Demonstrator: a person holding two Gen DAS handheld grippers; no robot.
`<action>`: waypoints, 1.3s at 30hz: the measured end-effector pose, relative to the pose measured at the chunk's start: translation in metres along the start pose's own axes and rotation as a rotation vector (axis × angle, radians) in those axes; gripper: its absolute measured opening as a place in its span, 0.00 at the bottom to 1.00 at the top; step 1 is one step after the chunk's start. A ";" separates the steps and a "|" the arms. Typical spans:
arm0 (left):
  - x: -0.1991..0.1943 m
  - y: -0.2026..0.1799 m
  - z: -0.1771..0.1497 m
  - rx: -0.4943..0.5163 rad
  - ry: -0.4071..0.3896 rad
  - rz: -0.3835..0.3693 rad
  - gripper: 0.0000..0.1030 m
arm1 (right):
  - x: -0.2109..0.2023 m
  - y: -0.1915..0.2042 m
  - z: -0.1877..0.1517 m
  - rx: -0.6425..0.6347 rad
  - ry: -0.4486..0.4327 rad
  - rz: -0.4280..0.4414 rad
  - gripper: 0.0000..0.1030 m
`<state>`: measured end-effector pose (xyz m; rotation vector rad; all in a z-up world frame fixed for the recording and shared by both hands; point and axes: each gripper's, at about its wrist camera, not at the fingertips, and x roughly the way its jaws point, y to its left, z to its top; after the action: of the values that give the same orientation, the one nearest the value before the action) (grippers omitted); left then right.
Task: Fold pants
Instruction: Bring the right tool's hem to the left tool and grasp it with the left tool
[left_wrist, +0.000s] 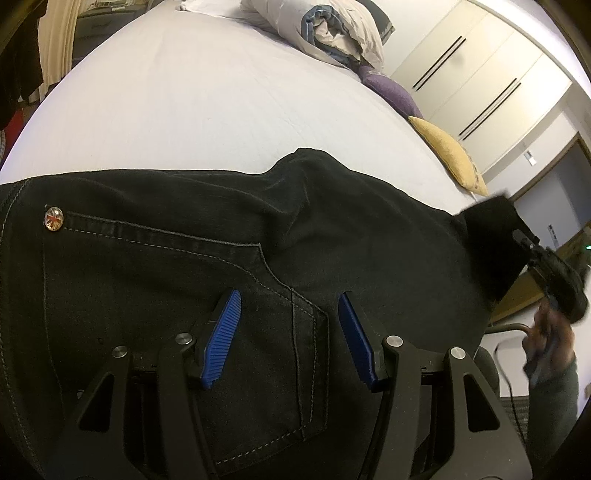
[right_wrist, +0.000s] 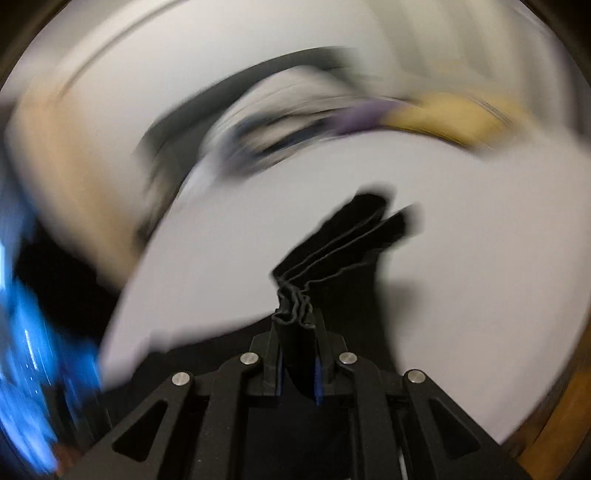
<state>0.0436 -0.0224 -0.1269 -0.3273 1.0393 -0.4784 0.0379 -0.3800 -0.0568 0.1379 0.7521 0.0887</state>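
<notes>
Right wrist: right gripper (right_wrist: 297, 363) clamps pants (right_wrist: 354, 236) hem.

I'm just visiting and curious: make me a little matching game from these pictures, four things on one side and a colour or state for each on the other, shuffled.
Things:
1. left claw
2. right claw
3. pants
4. cushion by the wardrobe

States:
a. yellow
b. black, spread on the bed
c. open, above the back pocket
d. shut on bunched black fabric

Pairs: 1-c, 2-d, 3-b, 4-a
</notes>
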 end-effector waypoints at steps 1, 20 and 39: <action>0.000 0.000 0.000 -0.002 -0.001 -0.002 0.52 | 0.016 0.037 -0.014 -0.132 0.056 -0.008 0.13; 0.038 -0.052 0.045 -0.297 0.196 -0.400 0.96 | 0.019 0.150 -0.070 -0.523 -0.007 -0.186 0.13; 0.064 -0.052 0.074 -0.191 0.321 -0.356 0.11 | -0.010 0.196 -0.089 -0.664 -0.035 -0.141 0.13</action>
<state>0.1243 -0.0978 -0.1148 -0.6256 1.3509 -0.7710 -0.0361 -0.1798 -0.0835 -0.5433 0.6622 0.1957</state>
